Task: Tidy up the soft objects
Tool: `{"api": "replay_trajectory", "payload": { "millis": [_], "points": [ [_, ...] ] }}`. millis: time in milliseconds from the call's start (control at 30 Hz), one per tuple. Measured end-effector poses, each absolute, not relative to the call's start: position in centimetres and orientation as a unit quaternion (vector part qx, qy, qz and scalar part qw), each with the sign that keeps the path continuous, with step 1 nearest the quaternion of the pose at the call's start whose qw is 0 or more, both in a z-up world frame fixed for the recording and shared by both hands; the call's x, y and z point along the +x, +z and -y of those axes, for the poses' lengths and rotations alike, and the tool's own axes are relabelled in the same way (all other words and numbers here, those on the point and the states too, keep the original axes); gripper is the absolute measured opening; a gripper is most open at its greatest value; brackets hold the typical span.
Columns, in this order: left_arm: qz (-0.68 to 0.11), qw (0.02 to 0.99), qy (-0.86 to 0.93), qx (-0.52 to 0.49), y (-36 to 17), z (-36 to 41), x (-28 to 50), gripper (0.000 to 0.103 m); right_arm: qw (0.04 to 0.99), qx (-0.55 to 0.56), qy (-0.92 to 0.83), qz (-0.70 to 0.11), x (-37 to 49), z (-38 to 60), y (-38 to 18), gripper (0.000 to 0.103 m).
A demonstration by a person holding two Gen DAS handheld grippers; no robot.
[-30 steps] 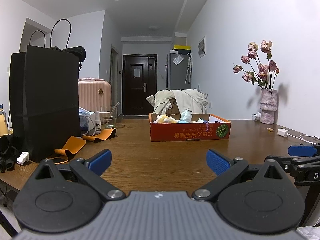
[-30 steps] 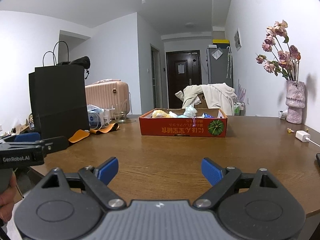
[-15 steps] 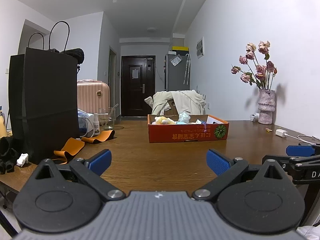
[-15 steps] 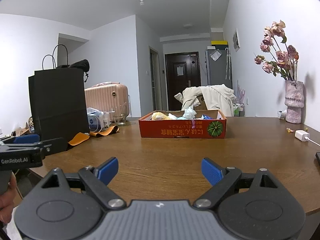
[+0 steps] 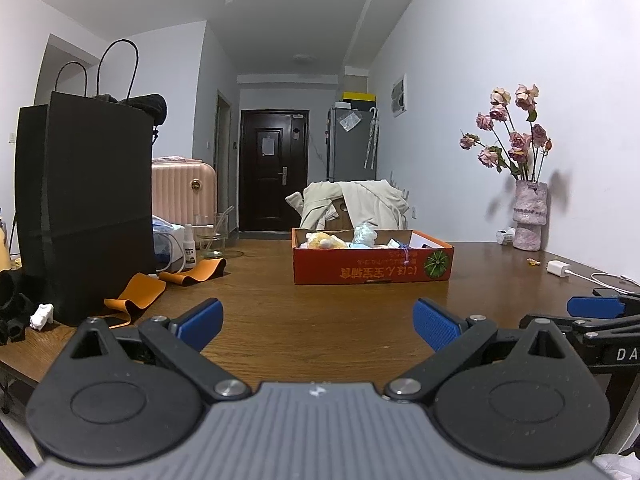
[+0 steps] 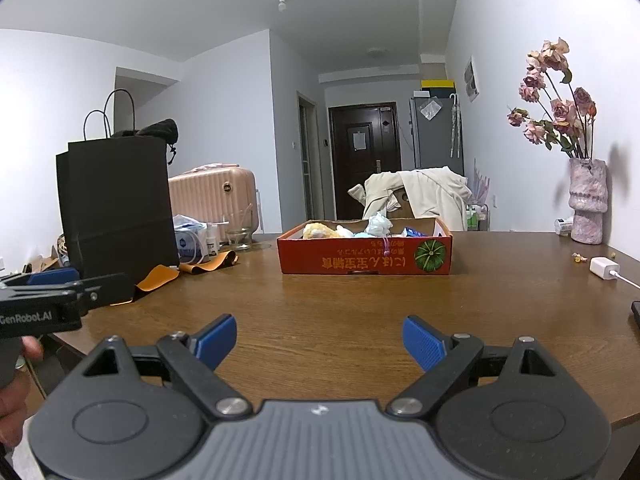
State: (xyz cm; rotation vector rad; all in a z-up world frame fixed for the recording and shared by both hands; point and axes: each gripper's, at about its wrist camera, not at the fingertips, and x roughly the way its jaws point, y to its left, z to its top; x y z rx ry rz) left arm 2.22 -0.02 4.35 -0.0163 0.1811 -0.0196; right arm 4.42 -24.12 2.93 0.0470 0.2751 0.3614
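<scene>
Left wrist view has the red cardboard box (image 5: 372,268) sitting mid-counter, and the soft toys (image 5: 322,241) are piled inside it, a yellowish plush and a pale blue one poking over the rim. Honestly that could be toys waiting to come out or toys already tidied in, can't call it from here. Whichever way it goes, I'd say come in low over the box's front wall, grab a plush by its bulk and not a loose bit, and keep clear of the black paper bag (image 5: 86,208) and orange strap (image 5: 136,294) on the left. The left claw (image 5: 318,320) is spread wide, gripping nothing, hovering above the bare counter (image 5: 320,300). Same on the right: the right claw (image 6: 318,338) is wide apart and empty, touching nothing, well short of the box.
</scene>
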Motion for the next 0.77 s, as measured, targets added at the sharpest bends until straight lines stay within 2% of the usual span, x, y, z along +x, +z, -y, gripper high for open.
{"api": "replay_trajectory", "payload": {
  "millis": [767],
  "points": [
    [-0.064, 0.998, 0.0, -0.013, 4.56, 0.17, 1.41, 0.103, 0.976, 0.019, 0.175, -0.128, 4.03, 24.15, 3.19, 0.091]
  ]
}}
